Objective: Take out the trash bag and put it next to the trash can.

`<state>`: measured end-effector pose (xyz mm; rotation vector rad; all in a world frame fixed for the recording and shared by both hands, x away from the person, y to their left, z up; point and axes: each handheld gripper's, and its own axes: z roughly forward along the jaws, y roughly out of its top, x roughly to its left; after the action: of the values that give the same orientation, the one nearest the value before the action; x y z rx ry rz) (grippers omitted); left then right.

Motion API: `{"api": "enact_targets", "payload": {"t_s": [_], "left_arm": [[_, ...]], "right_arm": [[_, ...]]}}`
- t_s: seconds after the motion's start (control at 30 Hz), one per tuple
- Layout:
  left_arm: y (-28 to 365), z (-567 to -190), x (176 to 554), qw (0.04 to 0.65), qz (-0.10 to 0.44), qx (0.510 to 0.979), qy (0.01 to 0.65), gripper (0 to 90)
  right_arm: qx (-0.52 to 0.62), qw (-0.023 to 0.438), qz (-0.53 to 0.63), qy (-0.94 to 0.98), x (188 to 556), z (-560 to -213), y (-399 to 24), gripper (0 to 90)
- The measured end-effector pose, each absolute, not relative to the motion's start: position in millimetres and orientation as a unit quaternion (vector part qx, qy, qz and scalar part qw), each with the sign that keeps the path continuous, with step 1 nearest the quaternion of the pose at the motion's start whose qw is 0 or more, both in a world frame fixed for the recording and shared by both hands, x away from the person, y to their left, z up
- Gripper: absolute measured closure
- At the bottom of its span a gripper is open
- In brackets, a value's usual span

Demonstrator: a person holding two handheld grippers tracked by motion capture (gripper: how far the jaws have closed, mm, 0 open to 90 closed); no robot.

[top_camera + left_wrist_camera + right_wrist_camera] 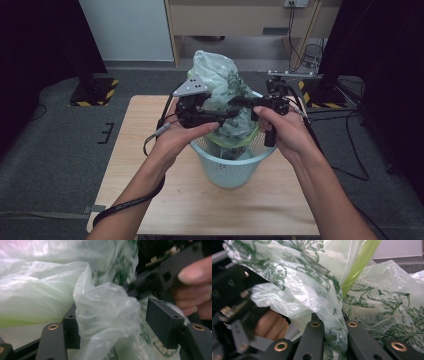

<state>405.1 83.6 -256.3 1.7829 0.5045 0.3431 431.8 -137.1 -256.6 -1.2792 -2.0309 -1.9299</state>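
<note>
A pale green plastic bag (220, 80) printed with dark green leaves stands bunched up out of a light blue laundry-style basket (232, 172) on the wooden table (150, 200). Both hands hold grippers level at the bag's neck. My left gripper (227, 114) comes from the left; in the left gripper view its jaws (115, 320) stand apart with a bunch of the bag (105, 312) loose between them, the right pad clear of it. My right gripper (237, 102) comes from the right; its jaws (334, 325) are shut on a fold of the bag (294, 282).
The basket sits at the middle of the table, near its right half. Cables trail from both grippers over the table and floor. Black stands with yellow-striped bases (92, 92) flank the far side, and a wooden cabinet (240, 20) stands behind.
</note>
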Motion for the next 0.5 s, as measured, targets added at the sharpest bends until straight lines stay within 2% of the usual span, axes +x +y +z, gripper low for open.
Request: {"api": "enact_targets", "payload": {"t_s": [0.17, 0.2, 0.3, 0.37, 0.5], "left_arm": [[80, -261, 406, 0.575, 0.162, 0.773, 0.215, 30.9], [77, -263, 407, 0.569, 0.169, 0.775, 0.216, 30.6], [74, -265, 409, 0.561, 0.178, 0.779, 0.215, 30.4], [71, -268, 413, 0.563, 0.177, 0.776, 0.223, 30.1], [67, -269, 416, 0.564, 0.177, 0.774, 0.227, 30.4]], "right_arm": [[-0.421, 0.045, -0.628, -0.652, 433, -254, -140, 89.8], [-0.427, 0.062, -0.627, -0.649, 433, -252, -141, 89.8], [-0.428, 0.069, -0.627, -0.647, 433, -251, -142, 89.8], [-0.434, 0.093, -0.628, -0.639, 434, -250, -144, 89.8], [-0.439, 0.113, -0.626, -0.635, 434, -249, -145, 89.8]]}}
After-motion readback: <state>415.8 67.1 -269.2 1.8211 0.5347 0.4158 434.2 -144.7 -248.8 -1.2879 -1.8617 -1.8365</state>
